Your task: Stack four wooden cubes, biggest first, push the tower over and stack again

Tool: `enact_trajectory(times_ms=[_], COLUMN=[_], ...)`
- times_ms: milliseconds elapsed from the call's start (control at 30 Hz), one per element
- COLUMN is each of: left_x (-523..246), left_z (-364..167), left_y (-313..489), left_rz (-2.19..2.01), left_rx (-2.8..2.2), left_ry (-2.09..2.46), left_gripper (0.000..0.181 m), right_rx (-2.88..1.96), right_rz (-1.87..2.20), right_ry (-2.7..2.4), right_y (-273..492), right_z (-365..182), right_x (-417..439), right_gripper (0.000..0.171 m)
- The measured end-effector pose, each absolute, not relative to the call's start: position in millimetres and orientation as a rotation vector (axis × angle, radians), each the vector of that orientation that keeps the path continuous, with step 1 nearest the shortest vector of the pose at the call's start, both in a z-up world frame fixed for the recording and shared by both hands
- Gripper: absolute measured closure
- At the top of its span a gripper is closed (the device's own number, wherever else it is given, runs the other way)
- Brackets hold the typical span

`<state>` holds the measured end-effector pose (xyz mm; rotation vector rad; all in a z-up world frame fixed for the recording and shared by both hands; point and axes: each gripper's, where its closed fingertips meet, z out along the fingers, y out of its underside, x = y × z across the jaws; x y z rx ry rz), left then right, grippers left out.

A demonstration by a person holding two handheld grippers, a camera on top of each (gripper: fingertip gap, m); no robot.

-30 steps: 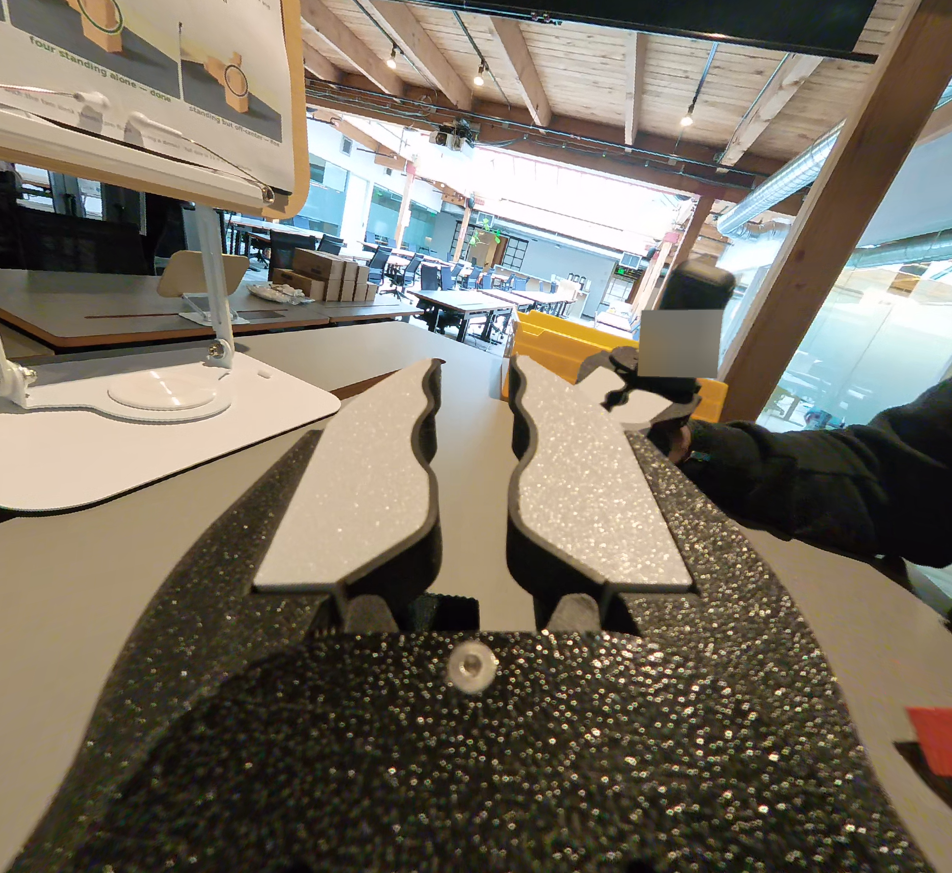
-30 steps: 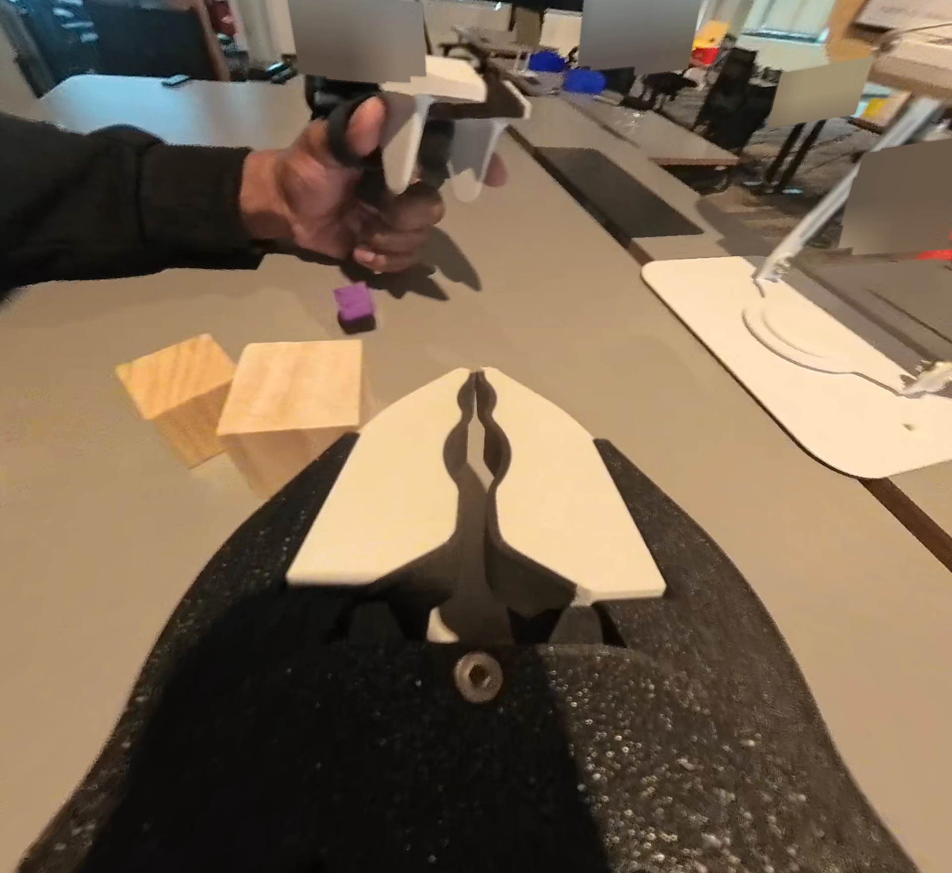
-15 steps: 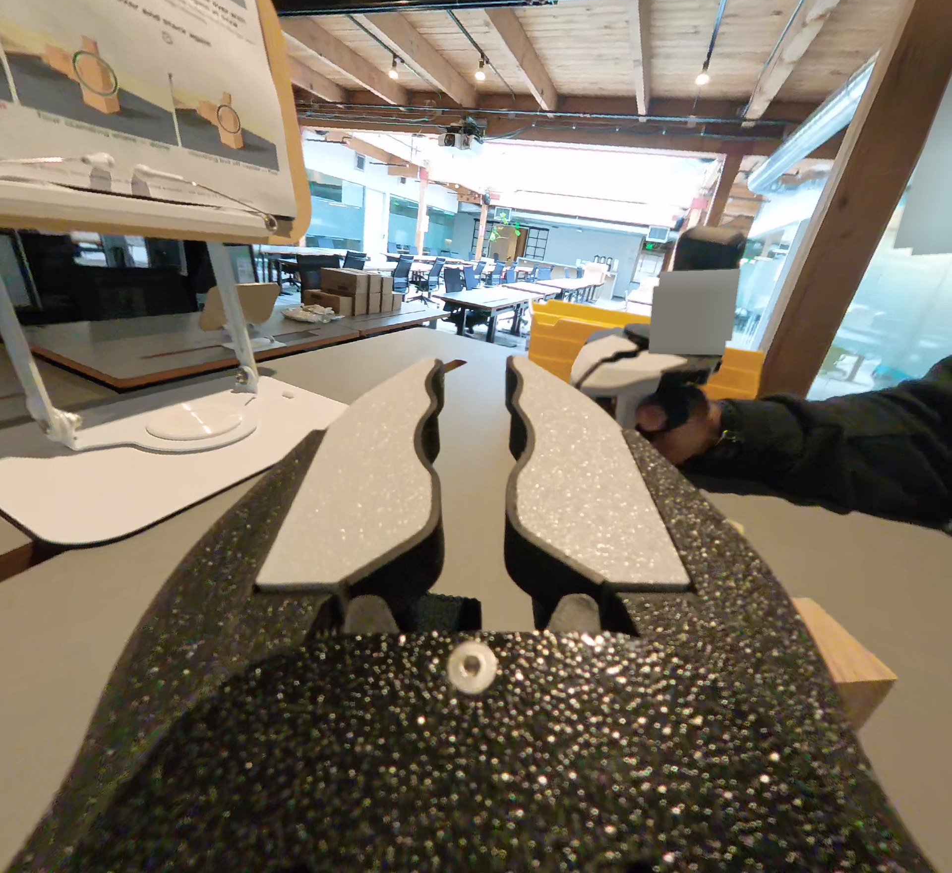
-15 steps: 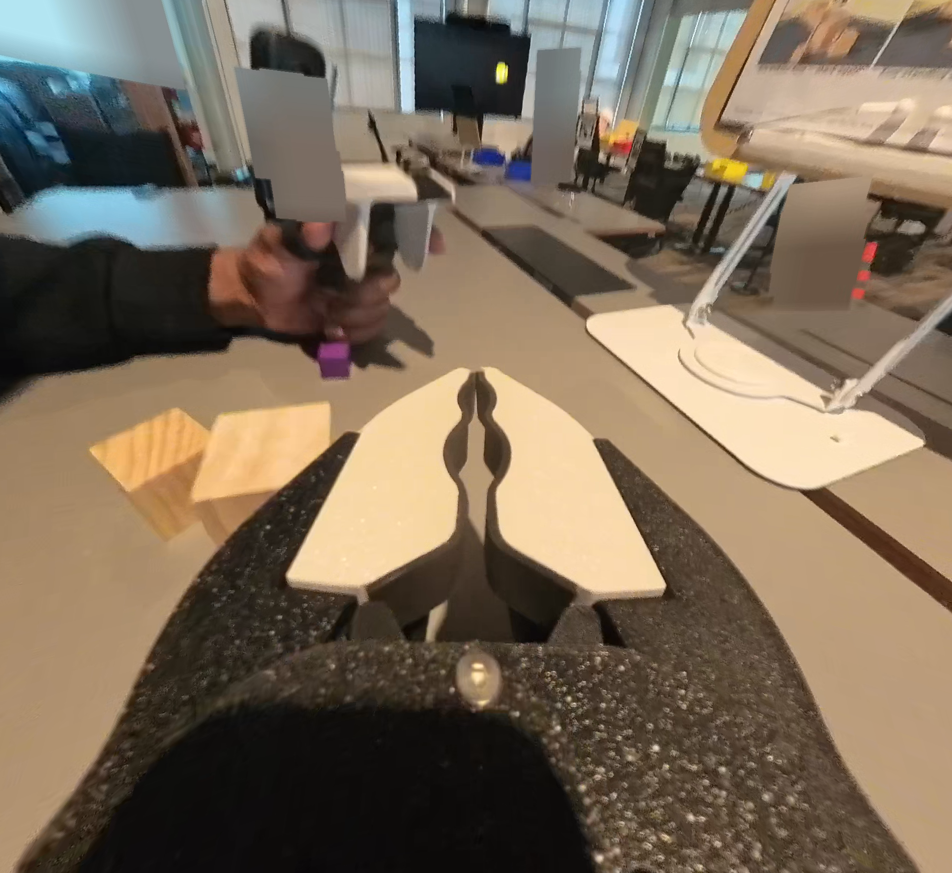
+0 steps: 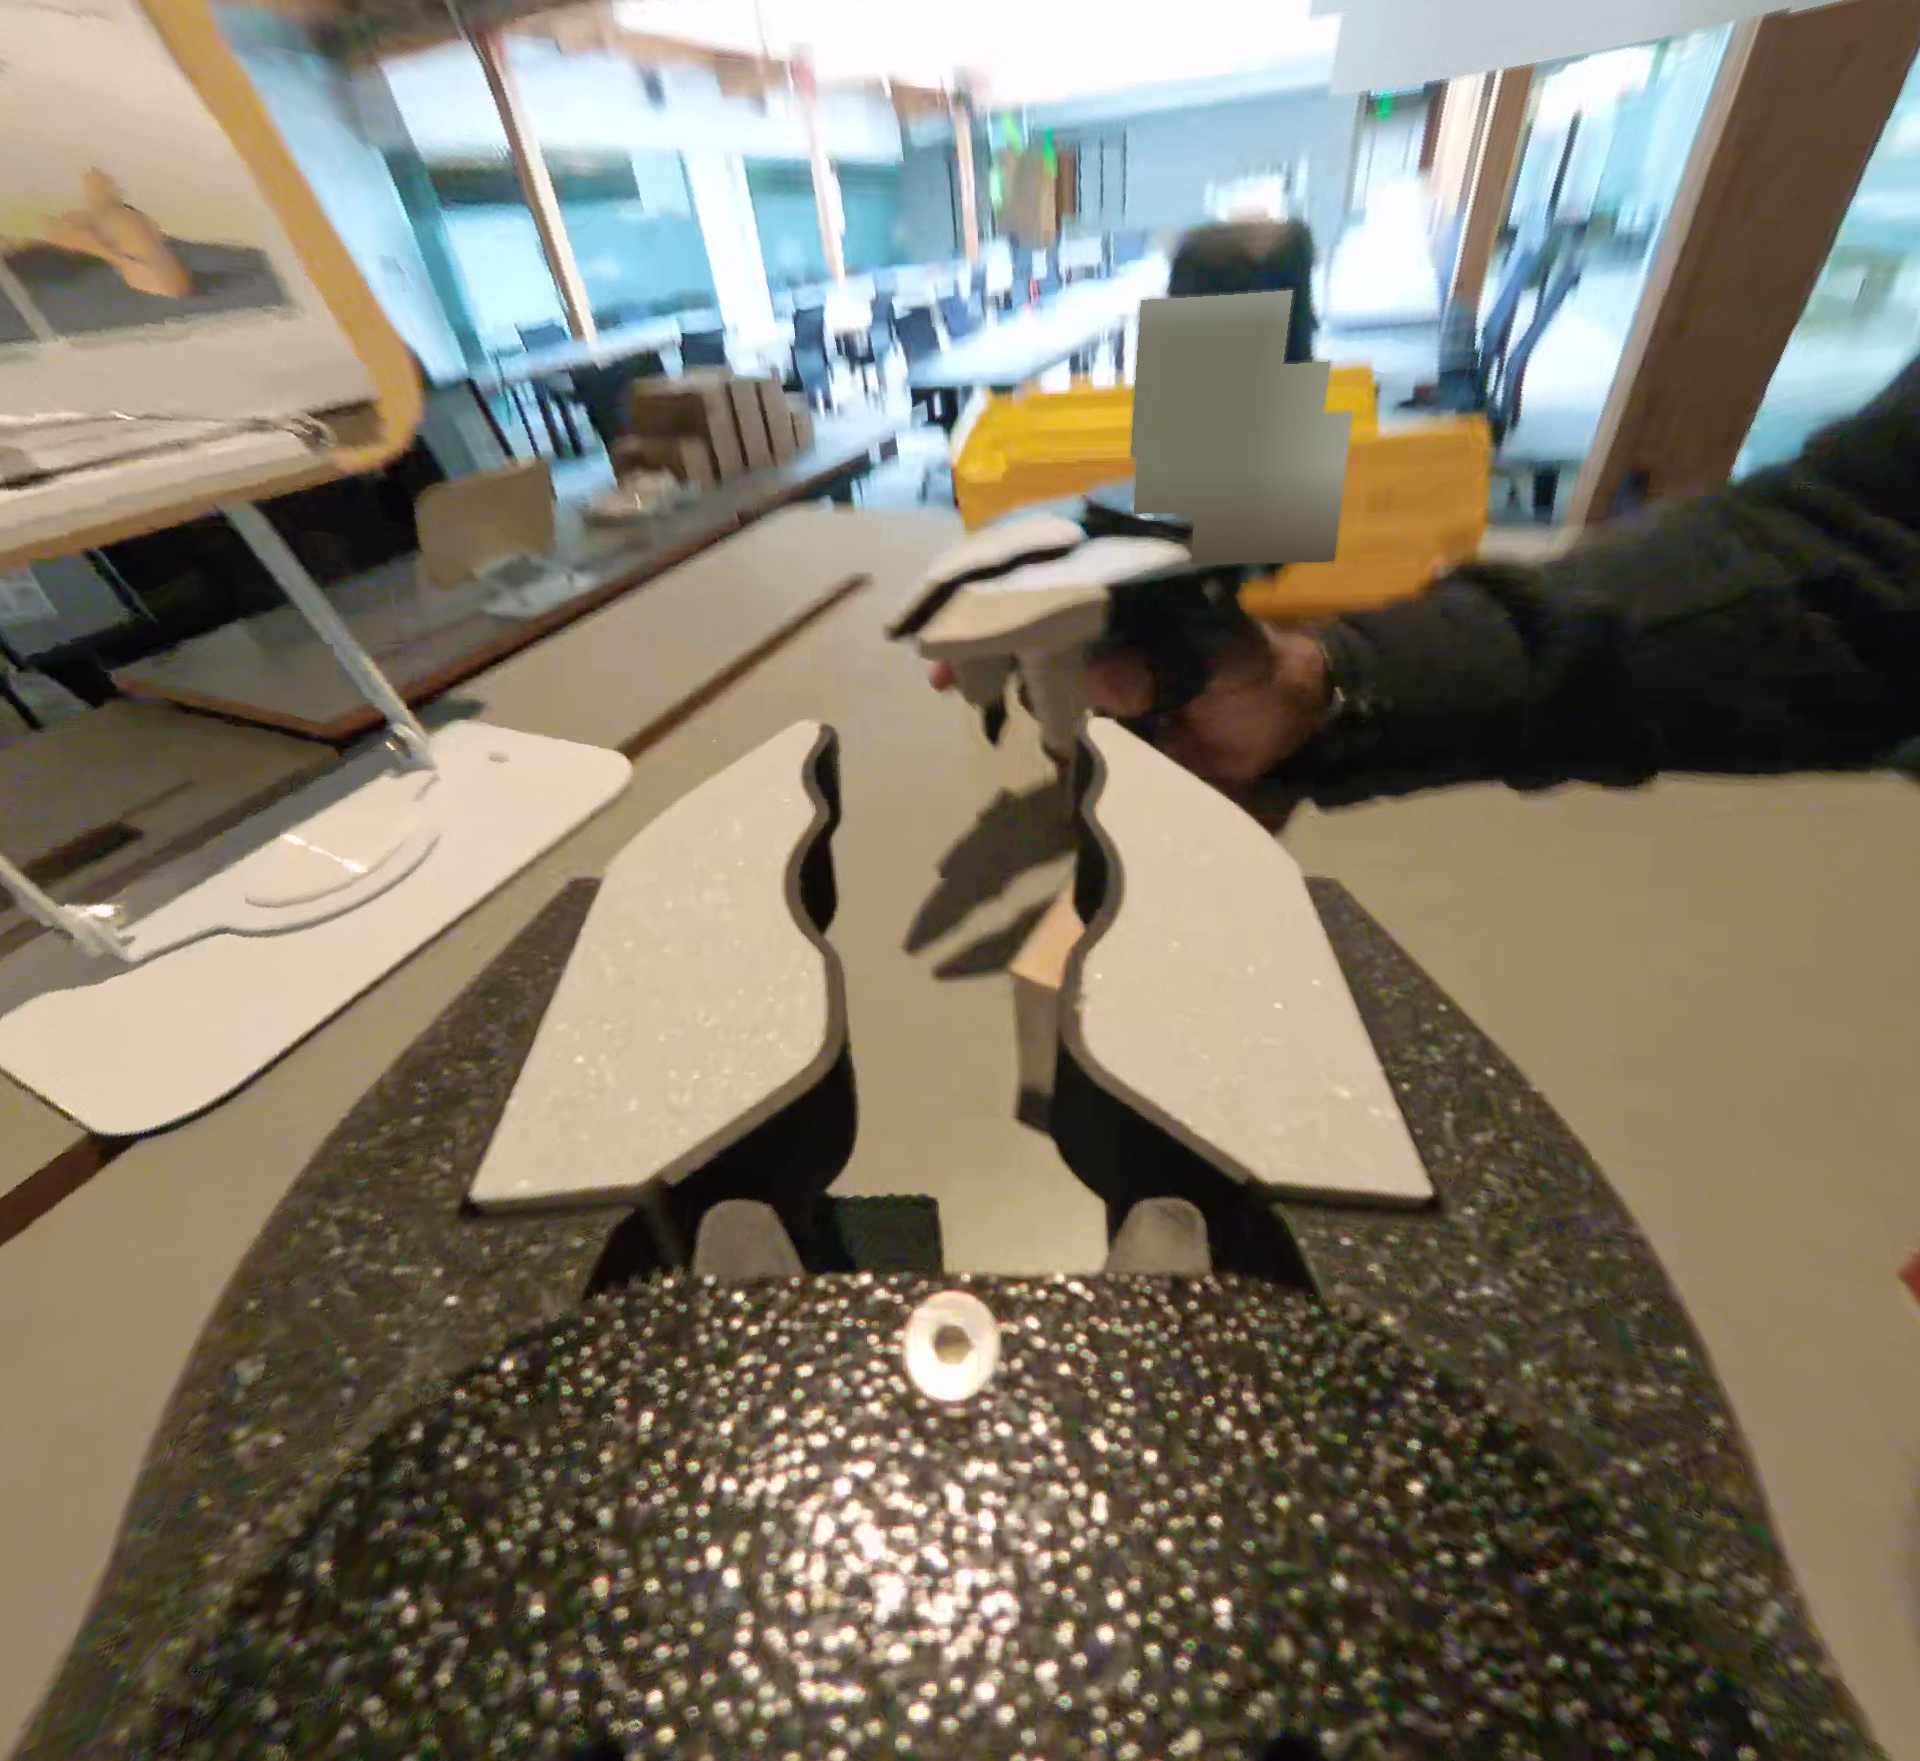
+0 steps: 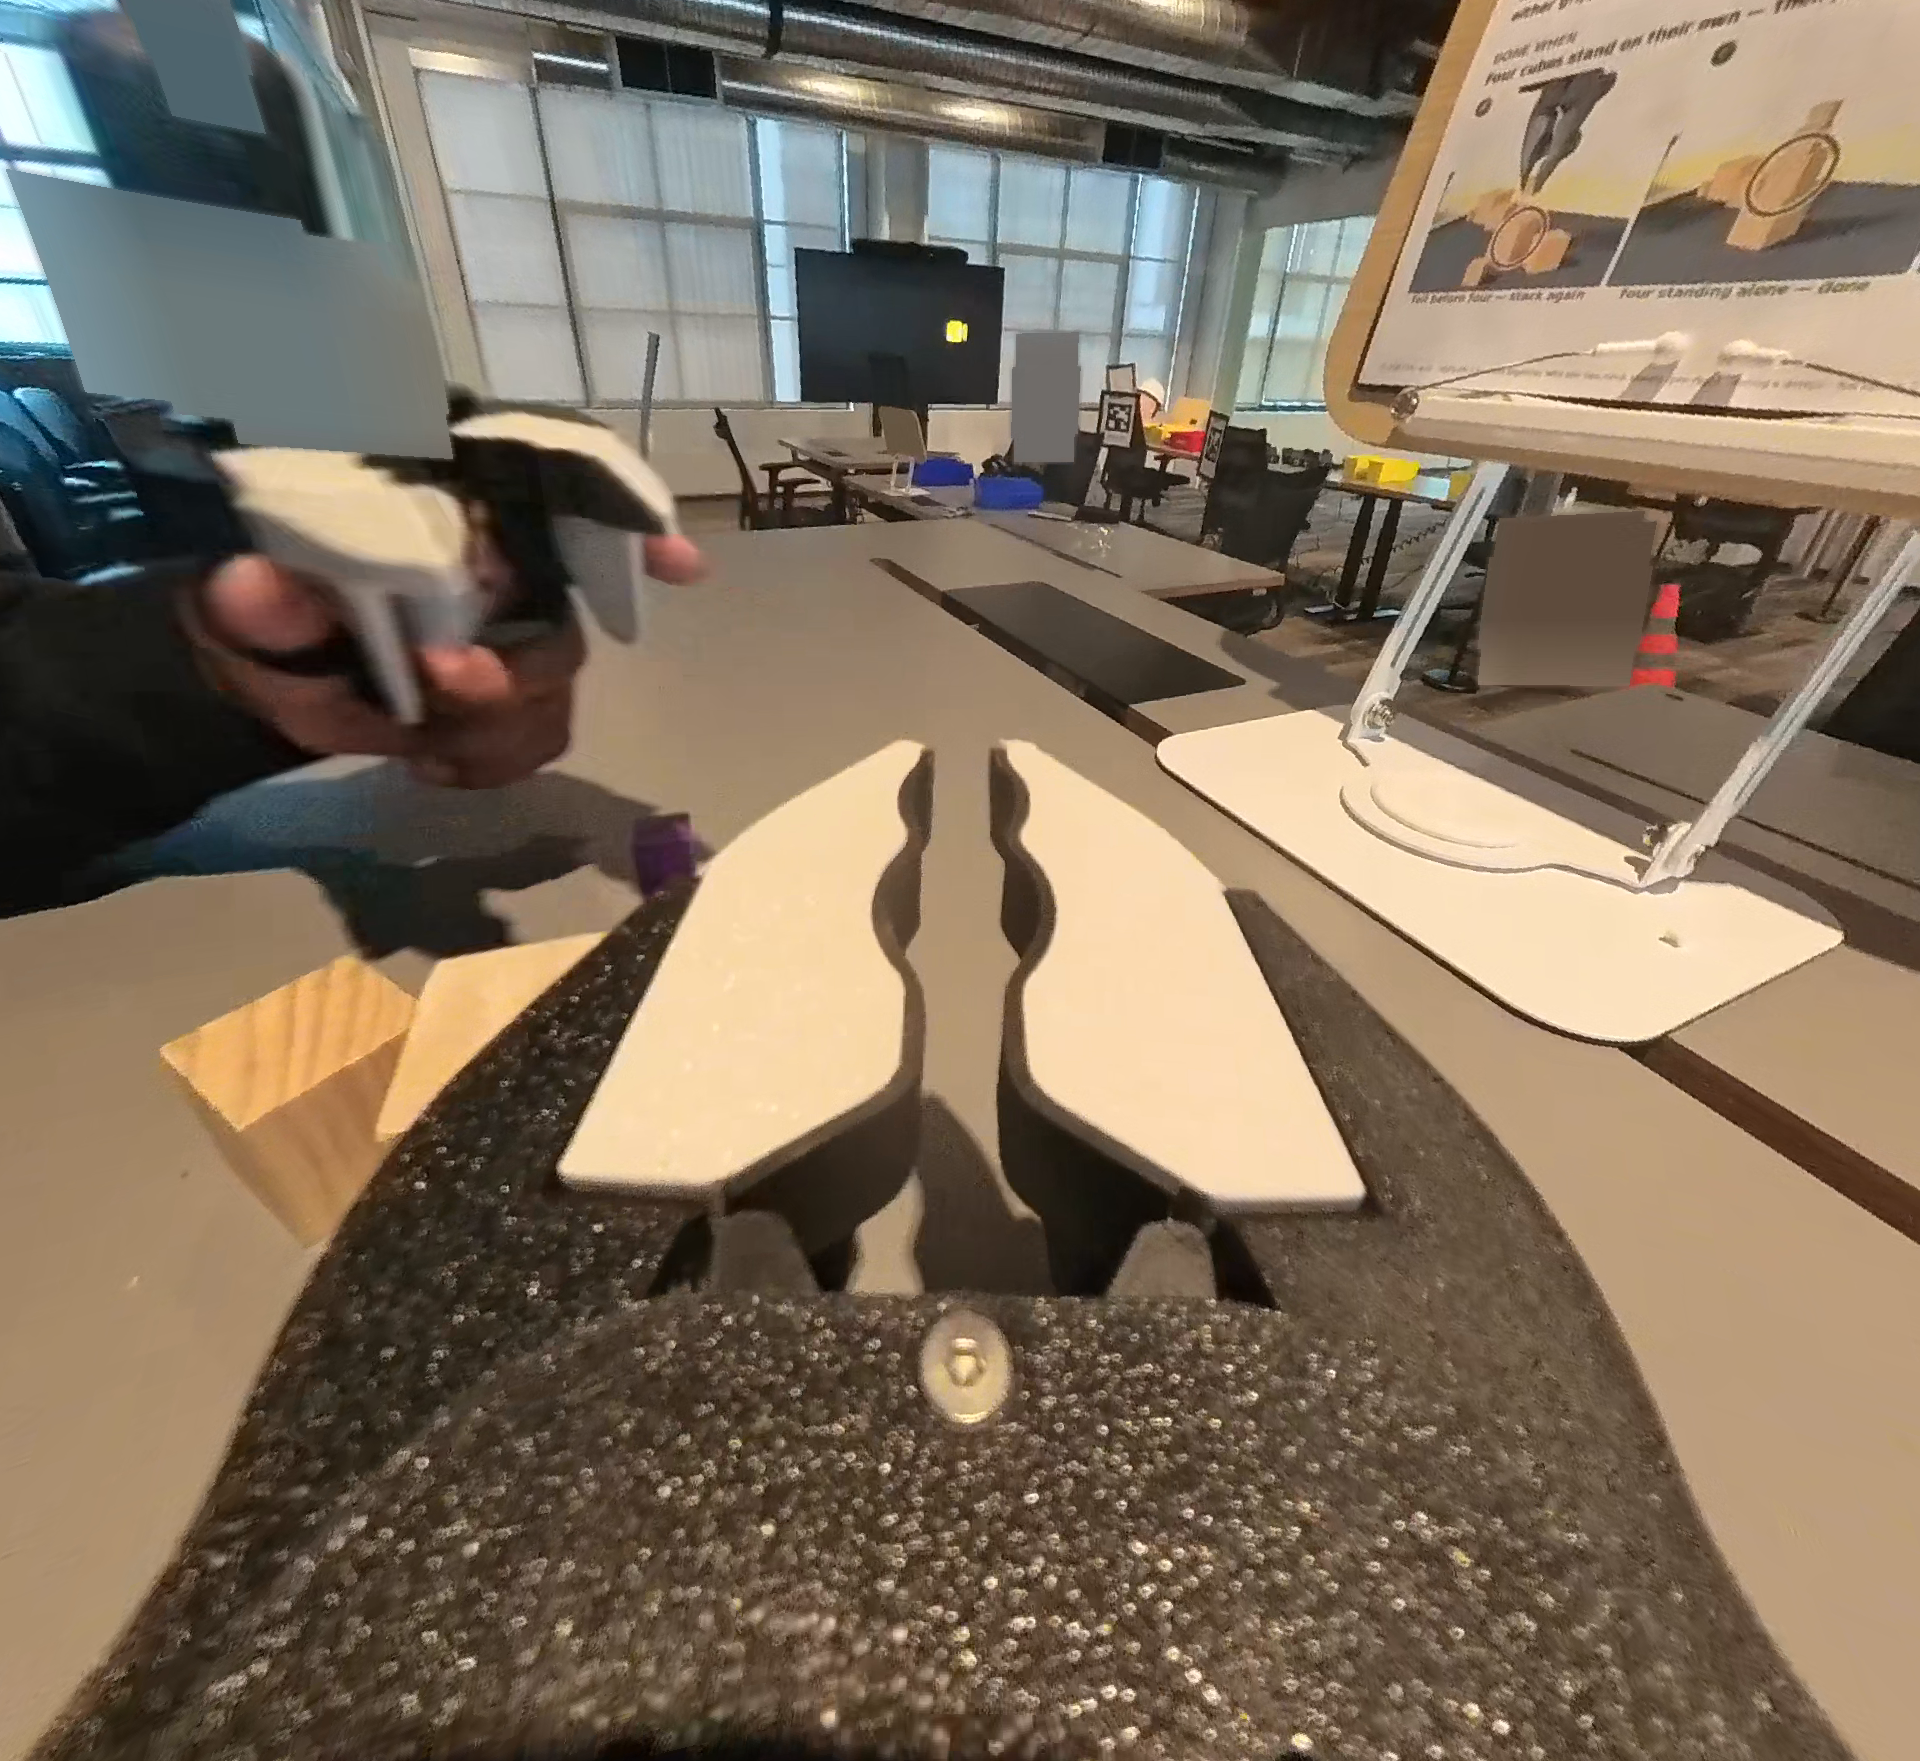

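In the right wrist view two pale wooden cubes lie side by side on the grey table at my lower left: one point(image 6: 291, 1088) in full sight, the other point(image 6: 488, 1005) partly hidden behind my gripper body. A small purple cube point(image 6: 665, 849) lies just beyond them. My right gripper point(image 6: 958, 761) is empty, its jaws a narrow gap apart, and hangs above the table. My left gripper point(image 5: 956, 755) is wide open and empty. The corner of a wooden cube point(image 5: 1044, 973) shows low between its fingers, close to the right finger. The left gripper also shows in the right wrist view point(image 6: 509, 641), hand-held above the purple cube.
A white stand base point(image 6: 1455, 890) carrying a tilted instruction board point(image 6: 1662, 153) sits on the table to my right; it also shows in the left wrist view point(image 5: 312, 880). The right gripper point(image 5: 997, 599) and a dark sleeve point(image 5: 1610, 672) cross the left wrist view. Yellow bins point(image 5: 1039, 444) stand beyond the table. The left gripper's tips are roughly 10 cm from the right gripper's.
My left gripper has opened wider and tipped down, so a wooden cube now shows between its fingers. My right gripper, shut before, has parted slightly and now looks higher.
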<state>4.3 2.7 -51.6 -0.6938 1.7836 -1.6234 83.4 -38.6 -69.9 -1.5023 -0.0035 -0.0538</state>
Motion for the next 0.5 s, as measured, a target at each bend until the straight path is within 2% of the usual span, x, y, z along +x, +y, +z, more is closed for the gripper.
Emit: enact_trajectory(times_ms=[100, 367, 500], left_x=[-15.3, -56.2, -58.0], left_z=[-73.1, -111.8, -136.7], left_y=[-12.9, -33.2, -32.0], left_rz=[-1.415, -1.488, -1.287], left_rx=[-0.726, -1.238, -1.33], left_ry=[1.922, 1.806, 1.87], left_gripper=[0.124, 0.119, 0.116], right_rx=[-1.51, -1.537, -1.544], right_rz=[-0.04, -0.018, -0.017], right_ry=[0.012, 0.02, 0.016], right_y=[-37.7, -32.9, -32.0], right_z=[-70.9, -74.3, -75.0], right_x=[86.1, 87.3, 86.7], right_gripper=[0.161, 0.164, 0.165])
